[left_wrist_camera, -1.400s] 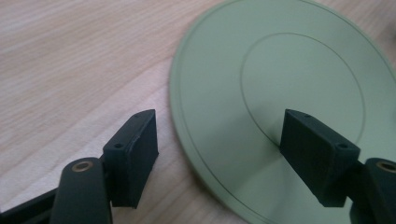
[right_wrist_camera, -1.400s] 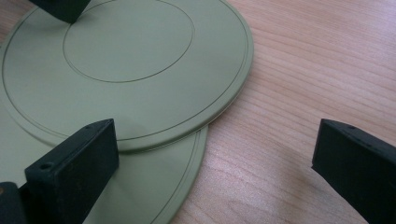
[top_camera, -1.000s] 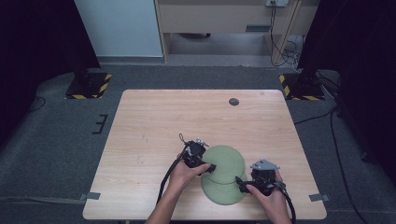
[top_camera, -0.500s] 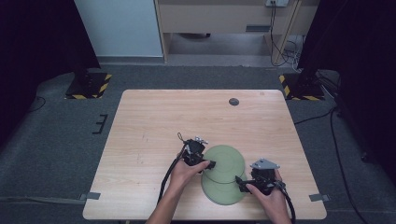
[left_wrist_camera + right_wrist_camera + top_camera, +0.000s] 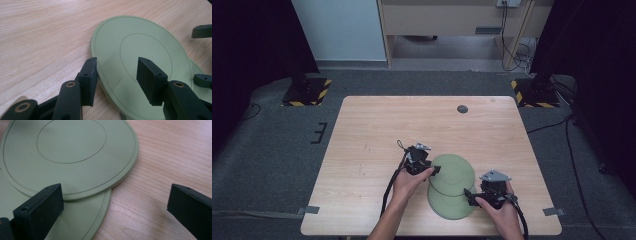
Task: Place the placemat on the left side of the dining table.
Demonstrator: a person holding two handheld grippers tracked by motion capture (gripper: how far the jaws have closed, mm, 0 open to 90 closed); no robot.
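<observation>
Two pale green plates overlap near the table's front right. The upper plate [image 5: 454,173] [image 5: 140,50] [image 5: 70,150] rests partly on the lower plate [image 5: 451,206] [image 5: 75,220]. My left gripper [image 5: 435,170] [image 5: 117,77] straddles the upper plate's left rim. Its jaws have just been closing, with one jaw beside the rim and one above the plate; a gap remains, so it is open. My right gripper [image 5: 468,196] [image 5: 115,215] stands wide open at the lower plate's right edge, one jaw over that plate and one over bare wood. The right gripper's fingertips [image 5: 201,31] also appear in the left gripper view.
A small dark round disc [image 5: 462,109] lies near the wooden table's [image 5: 377,130] far edge. Bare wood stretches to the left and back of the plates. Yellow-and-black striped stand bases [image 5: 307,92] sit on the floor beyond the table's corners.
The left gripper's jaws look a little narrower at the upper plate's rim. Both hands and both plates keep their places.
</observation>
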